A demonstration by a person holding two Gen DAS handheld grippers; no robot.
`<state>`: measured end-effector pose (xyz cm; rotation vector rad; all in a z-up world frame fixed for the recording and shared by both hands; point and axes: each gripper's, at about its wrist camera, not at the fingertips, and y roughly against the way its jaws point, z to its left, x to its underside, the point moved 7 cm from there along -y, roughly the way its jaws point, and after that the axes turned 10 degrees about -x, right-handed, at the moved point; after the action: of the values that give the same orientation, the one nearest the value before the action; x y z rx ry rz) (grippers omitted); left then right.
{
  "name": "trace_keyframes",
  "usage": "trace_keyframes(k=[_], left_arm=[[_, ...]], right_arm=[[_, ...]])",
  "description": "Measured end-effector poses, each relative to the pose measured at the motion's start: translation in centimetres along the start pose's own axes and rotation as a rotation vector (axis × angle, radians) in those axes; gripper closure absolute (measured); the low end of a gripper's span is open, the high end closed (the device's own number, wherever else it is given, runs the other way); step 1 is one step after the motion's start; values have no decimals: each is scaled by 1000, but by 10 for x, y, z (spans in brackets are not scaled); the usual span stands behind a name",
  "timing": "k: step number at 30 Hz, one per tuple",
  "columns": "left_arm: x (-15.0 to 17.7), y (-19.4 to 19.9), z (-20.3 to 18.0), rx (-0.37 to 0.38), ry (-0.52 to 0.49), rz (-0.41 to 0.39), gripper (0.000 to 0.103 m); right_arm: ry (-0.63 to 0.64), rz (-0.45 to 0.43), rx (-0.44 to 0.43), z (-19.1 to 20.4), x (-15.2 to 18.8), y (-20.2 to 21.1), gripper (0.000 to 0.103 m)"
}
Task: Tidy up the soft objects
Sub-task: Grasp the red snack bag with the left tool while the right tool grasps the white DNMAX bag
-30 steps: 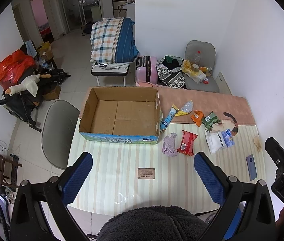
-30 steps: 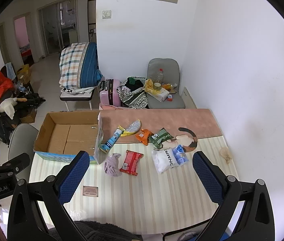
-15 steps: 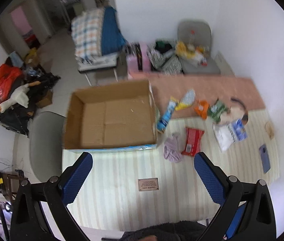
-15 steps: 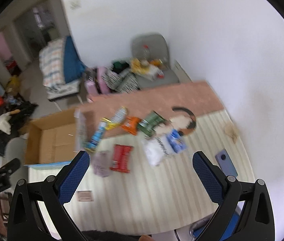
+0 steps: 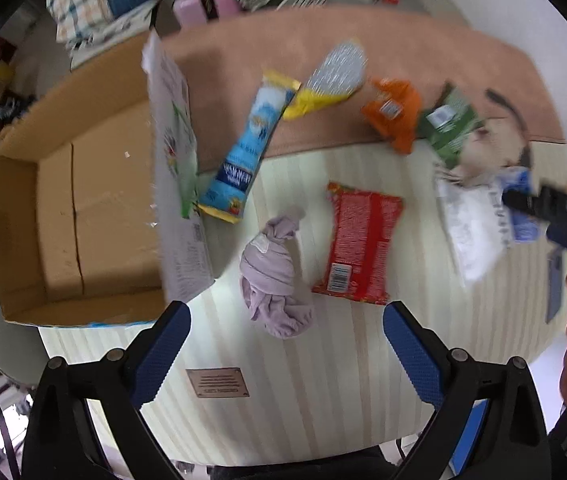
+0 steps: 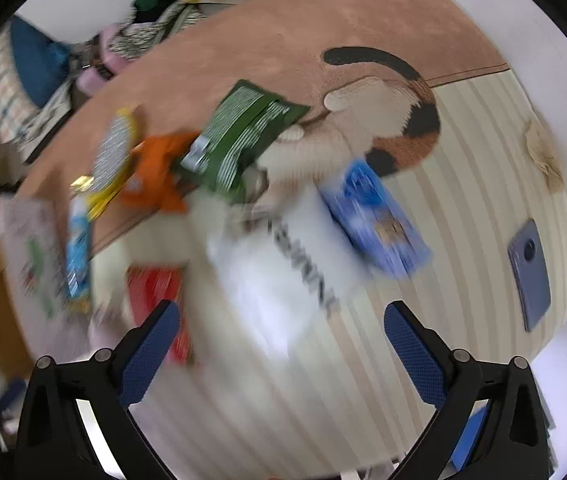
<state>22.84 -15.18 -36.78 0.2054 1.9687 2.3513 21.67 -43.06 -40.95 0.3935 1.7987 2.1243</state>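
My left gripper [image 5: 285,338] is open and empty, hovering just above a bundled lilac cloth [image 5: 273,280] on the striped table. A red snack packet [image 5: 359,240] lies to its right, a blue-and-yellow packet [image 5: 249,148] leans by the open cardboard box [image 5: 71,208]. My right gripper [image 6: 281,340] is open and empty above a white packet [image 6: 287,264], with a blue packet [image 6: 375,216], a green packet [image 6: 243,136] and an orange packet [image 6: 155,176] beyond. The right view is blurred by motion.
A blue phone [image 6: 529,272] lies at the table's right edge. A brown cat-pattern mat [image 6: 323,60] covers the far half of the table. A small metal plate [image 5: 217,382] sits near the front edge. Chairs and clutter stand beyond the table.
Both grippers have dropped down and forward toward the table; the objects now loom much larger. The left has closed in on the lilac cloth, the right on the white packet.
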Motion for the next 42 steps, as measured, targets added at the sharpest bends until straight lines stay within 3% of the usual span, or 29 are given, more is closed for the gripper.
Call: trace_keyframes(k=[4,7,14,17,19,21,23,26,35,37,39,41,42], left_arm=[[-4,-22,-6,-31,4,44,5],[-10,-33,-12,-53,-1,61,5],[-20,-44,-21,-46,2,80,5],[-24,-47,-28,-40,-16,87,5],[-25,-49,-34,-28,-24,93,5],[-27,-53,-40,-5,-31,112,5],[-29,-60,-46,18,-33,137,5],[-31,-72,-55,57,-43,179,5],[-44,-114,-78,91,-97,255,5],[-43,-124,-82,80,-116,268,13],[-42,-136,-85,52,-144,284,40],[-41,-140,-91,27,-162,269,46],[-41,-140,-94,16,-176,253,55]], right_arm=[[16,38,90,13,-29,-38,17],[75,81,174,13,-29,-61,31],[201,108,174,2,20,-58,32],[233,173,137,-9,54,-52,31],[164,175,76,-21,66,-39,27],[31,123,-9,-39,73,-23,8],[-72,96,-58,-53,72,-19,0],[-163,88,-119,-60,60,-32,0],[-15,173,-49,-27,41,-71,0],[-8,193,-38,-25,41,-78,0],[-4,204,-23,-24,42,-84,0],[-6,215,-14,-24,44,-90,0],[-9,220,-8,-22,44,-93,0]])
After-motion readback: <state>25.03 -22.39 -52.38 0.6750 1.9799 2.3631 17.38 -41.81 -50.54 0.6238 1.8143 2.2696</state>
